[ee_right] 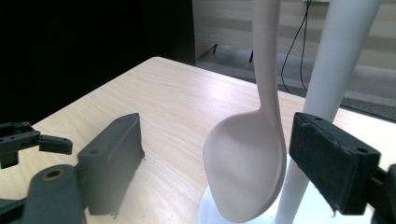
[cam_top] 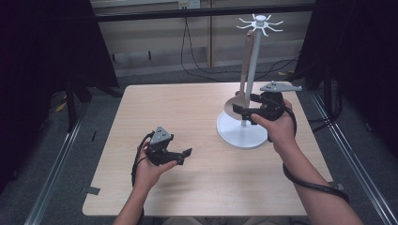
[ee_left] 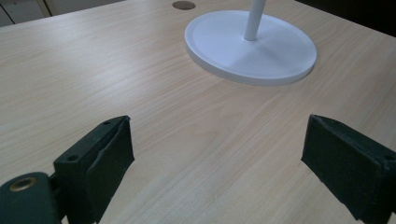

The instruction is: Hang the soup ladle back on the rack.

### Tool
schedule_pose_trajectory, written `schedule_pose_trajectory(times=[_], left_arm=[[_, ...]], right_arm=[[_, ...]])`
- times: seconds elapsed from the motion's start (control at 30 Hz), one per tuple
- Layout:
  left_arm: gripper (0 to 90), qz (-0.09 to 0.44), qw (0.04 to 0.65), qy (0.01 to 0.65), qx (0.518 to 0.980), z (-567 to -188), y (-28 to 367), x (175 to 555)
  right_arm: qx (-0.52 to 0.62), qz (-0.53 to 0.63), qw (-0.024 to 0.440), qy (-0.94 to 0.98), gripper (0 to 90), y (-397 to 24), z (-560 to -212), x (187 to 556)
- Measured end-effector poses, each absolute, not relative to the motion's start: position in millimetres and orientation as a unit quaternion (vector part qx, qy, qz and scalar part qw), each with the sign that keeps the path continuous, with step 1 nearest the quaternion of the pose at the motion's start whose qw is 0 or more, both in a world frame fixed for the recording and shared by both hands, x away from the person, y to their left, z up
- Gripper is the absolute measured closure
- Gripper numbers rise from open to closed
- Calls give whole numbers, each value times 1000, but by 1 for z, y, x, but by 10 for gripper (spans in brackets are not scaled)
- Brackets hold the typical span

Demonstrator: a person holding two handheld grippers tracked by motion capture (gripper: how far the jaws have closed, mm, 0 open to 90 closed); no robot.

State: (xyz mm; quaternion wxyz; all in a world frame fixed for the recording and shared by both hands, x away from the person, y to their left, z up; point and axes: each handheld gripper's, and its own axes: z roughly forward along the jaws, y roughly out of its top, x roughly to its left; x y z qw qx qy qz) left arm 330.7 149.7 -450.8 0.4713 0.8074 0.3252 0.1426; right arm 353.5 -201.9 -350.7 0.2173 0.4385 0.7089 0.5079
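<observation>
Two grippers work over the pale wooden table (cam_top: 197,122), and the nearer one, the left gripper (cam_top: 180,156), rests low above bare wood with its jaws spread wide and nothing between them; in the left gripper view its pads (ee_left: 109,158) frame only table grain and the stand's white base (ee_left: 252,46) farther off. Farther in, the right gripper (cam_top: 239,111) sits at the bowl of the spoon (ee_right: 250,163), jaws apart, one on each side without pressing; the spoon hangs free on its own.

That spoon is a beige, smooth, one-piece utensil, most likely light and stiff, hanging bowl-down from one of the hooks (cam_top: 259,21) at the top of the stand's pole (cam_top: 251,65). Its glossy curved bowl looks slippery and would squirm out of flat pads, so the narrow handle (ee_right: 266,56) just above the bowl seems the better place to grip.

Room is tight on the pole side, where the right-hand jaw stands just beside the white pole. A knock there could rock the tall stand or swing the spoon. Toward the person and the left, the table lies open; the far edge is well apart.
</observation>
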Motion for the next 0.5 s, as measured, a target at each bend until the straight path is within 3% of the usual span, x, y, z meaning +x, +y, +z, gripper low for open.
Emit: schedule_pose_trajectory(times=[0.5], left_arm=[[84,139,471,324,809,-451,148,329]], right_arm=[[442,501,208,714,104,-217,-365,338]])
